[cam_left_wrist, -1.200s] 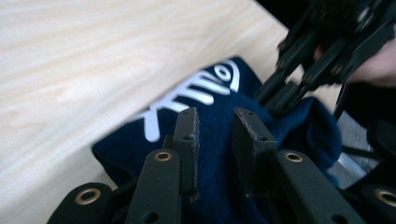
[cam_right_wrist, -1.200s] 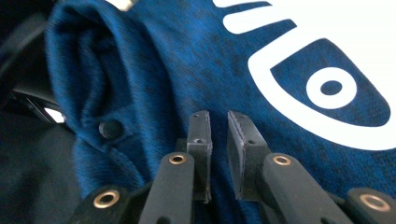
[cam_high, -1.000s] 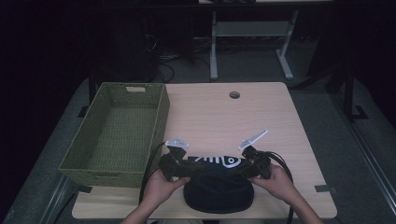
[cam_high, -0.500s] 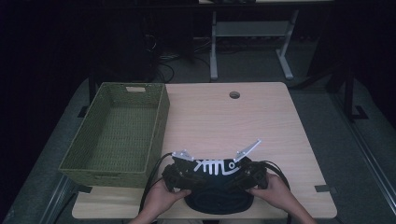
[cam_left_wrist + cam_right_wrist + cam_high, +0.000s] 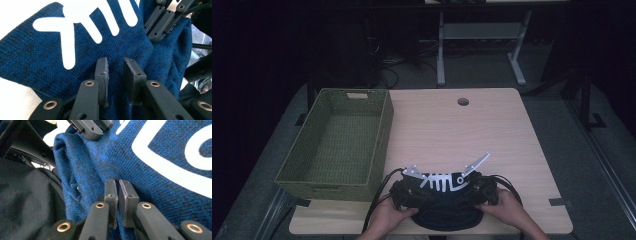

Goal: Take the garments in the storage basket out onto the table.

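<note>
Taking the green woven basket (image 5: 337, 142) as the landmark, on the left part of the counter (image 5: 452, 130): it stands empty, nothing inside its walls. To the right of the basket's near corner, at the counter's near edge, lies the dark blue knitted garment with a white fish-skeleton print (image 5: 444, 192), bunched between the two hands. The left hand-held gripper (image 5: 115, 72) is nearly closed, its jaws having just been closing, and a fold of the knit appears pinched between the pads, though a narrow gap shows. Farther right of the basket, the right hand-held gripper (image 5: 117, 188) is clamped tight on another fold of the same garment. I judge the work at an early stage: the garment is gripped at both sides but not yet lifted towards the basket, so carrying it over and dropping it in remains
</note>
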